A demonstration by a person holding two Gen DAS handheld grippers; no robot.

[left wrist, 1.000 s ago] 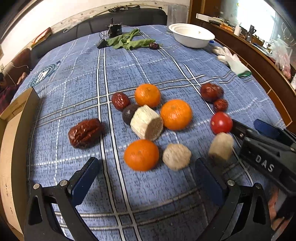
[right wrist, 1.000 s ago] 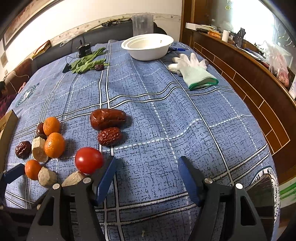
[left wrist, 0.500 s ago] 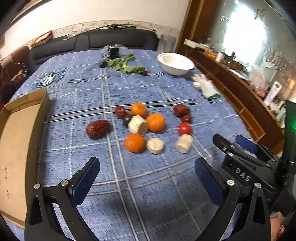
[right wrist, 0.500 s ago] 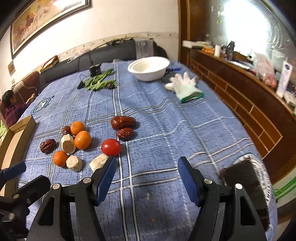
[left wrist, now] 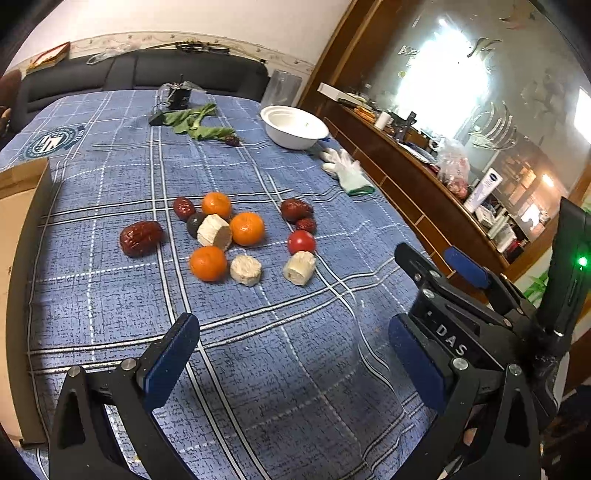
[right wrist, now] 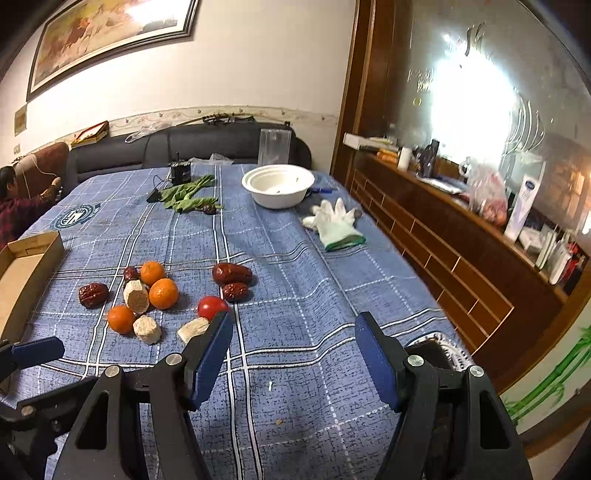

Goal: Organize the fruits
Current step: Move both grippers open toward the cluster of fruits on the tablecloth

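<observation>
A home, by the look of it a living or dining room. The bench (right wrist: 332,295) wears a blue checked cloth. Behind it runs a dark sofa (right wrist: 207,142), and above the sofa hangs a framed painting (right wrist: 107,33) on a white wall. To the bench's right stands a wooden sideboard (right wrist: 461,258) crowded with bottles and bags under a mirror (right wrist: 498,92). On the bench lie a white bowl (right wrist: 277,184), a glove (right wrist: 334,221) and loose fruit (right wrist: 162,293).

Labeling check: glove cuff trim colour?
Green trim on the white glove, clearest in the right wrist view.
</observation>
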